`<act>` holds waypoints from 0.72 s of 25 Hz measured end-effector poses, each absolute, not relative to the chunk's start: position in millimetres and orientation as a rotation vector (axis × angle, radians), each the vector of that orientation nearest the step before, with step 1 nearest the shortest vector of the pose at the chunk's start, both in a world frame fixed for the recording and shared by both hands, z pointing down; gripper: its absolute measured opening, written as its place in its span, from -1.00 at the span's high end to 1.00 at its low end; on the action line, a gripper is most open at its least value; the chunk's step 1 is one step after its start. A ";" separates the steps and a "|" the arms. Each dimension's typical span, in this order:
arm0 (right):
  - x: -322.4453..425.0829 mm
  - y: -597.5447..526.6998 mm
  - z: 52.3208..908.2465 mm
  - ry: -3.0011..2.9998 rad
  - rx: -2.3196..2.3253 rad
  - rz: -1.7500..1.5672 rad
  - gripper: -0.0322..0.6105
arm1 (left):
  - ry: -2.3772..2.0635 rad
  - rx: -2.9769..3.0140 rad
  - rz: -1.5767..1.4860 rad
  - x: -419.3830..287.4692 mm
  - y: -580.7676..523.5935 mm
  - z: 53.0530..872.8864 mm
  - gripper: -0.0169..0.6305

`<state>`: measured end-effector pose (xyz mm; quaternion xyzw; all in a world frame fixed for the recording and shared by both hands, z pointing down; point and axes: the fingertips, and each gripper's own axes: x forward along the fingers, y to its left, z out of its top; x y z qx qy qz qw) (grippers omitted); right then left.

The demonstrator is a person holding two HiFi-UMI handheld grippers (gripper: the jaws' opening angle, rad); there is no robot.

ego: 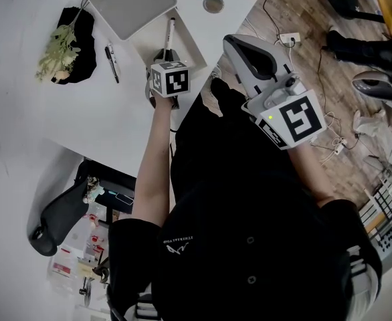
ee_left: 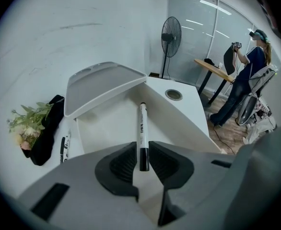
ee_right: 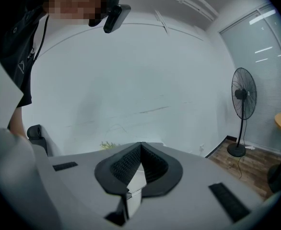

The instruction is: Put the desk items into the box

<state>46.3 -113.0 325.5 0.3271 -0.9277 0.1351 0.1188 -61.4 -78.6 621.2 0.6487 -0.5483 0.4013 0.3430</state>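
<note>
Two tools are in play. The left tool [ee_left: 141,151] has its jaws nearly shut on the black cap end of a white marker [ee_left: 142,123]. The marker's long axis runs straight out from the jaws, its far tip pointing away over the floor of the open white box [ee_left: 107,126] on the surface [ego: 22,92]. The right tool [ee_right: 140,145] is held up off the surface, jaws pressed together at the tips with nothing between them. Another marker [ego: 112,62] lies on the surface just left of the box.
</note>
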 end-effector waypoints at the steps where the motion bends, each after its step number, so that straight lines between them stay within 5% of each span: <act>1: 44.3 -112.3 324.7 -2.717 0.949 0.393 0.91 | -1.440 1.691 1.029 -63.4 -79.0 617.9 0.69; 8: 36.1 -107.1 320.9 -2.745 0.894 0.379 0.91 | -1.565 1.725 0.977 -76.4 -80.1 593.3 0.92; 18: 25.3 -100.3 320.3 -2.774 0.824 0.350 0.91 | -1.690 1.744 0.815 -85.9 -68.4 551.8 0.92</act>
